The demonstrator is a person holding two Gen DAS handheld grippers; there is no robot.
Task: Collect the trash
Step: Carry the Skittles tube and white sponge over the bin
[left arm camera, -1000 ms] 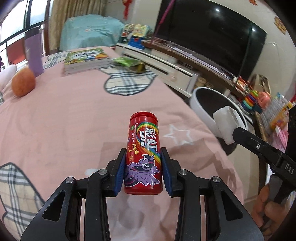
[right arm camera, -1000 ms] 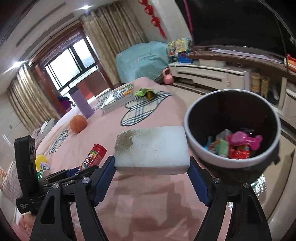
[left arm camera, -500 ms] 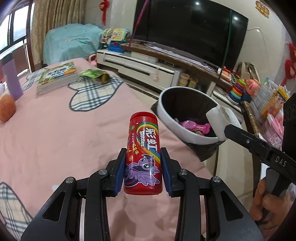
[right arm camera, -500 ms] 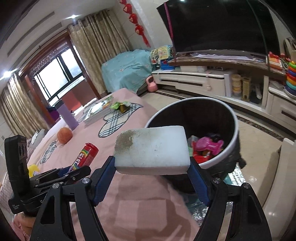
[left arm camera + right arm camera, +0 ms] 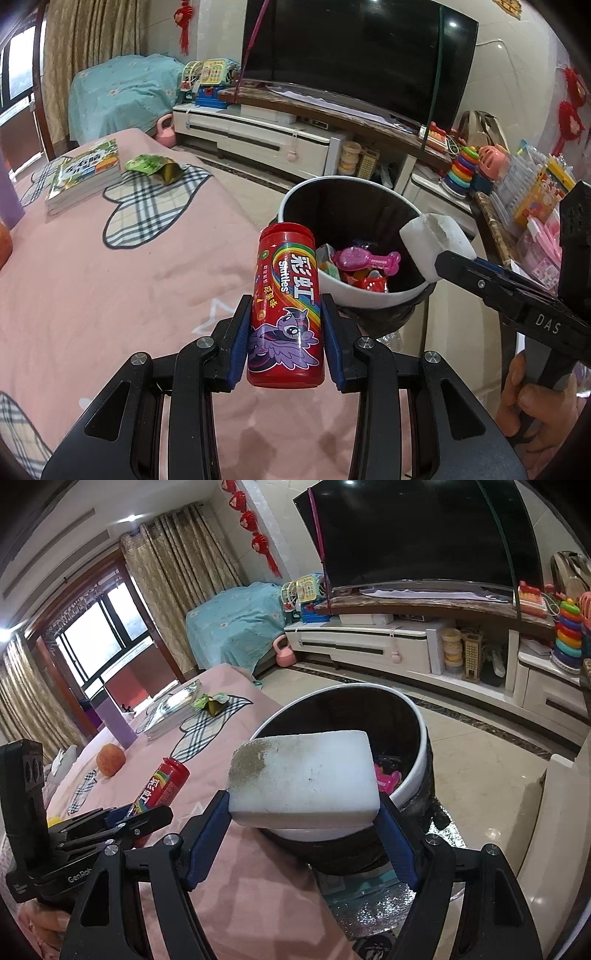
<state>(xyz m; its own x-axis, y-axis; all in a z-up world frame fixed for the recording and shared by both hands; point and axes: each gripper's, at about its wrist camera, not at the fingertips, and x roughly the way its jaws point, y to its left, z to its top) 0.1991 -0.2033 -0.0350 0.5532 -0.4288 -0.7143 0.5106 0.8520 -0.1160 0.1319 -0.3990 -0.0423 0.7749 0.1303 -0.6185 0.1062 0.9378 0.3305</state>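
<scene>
My left gripper [image 5: 286, 350] is shut on a red Skittles tube [image 5: 286, 306] and holds it upright over the pink bed edge, just short of the trash bin [image 5: 373, 299]. My right gripper [image 5: 303, 838] is shut on a dirty white sponge [image 5: 303, 779] held over the near rim of the bin [image 5: 421, 738]. The sponge also shows in the left wrist view [image 5: 436, 240] at the bin's right rim. The tube also shows in the right wrist view [image 5: 162, 782]. Pink and red wrappers [image 5: 365, 262] lie inside the bin.
On the pink bed [image 5: 110, 280] lie a stack of books [image 5: 86, 175], a green wrapper [image 5: 153, 164], an orange ball [image 5: 110, 761] and a purple cup [image 5: 116, 722]. A TV stand [image 5: 406, 642] and toy shelves [image 5: 535, 199] stand beyond the bin.
Both grippers have moved toward the bin with their loads. The bin now looks larger and closer, and the sponge sits over its rim.
</scene>
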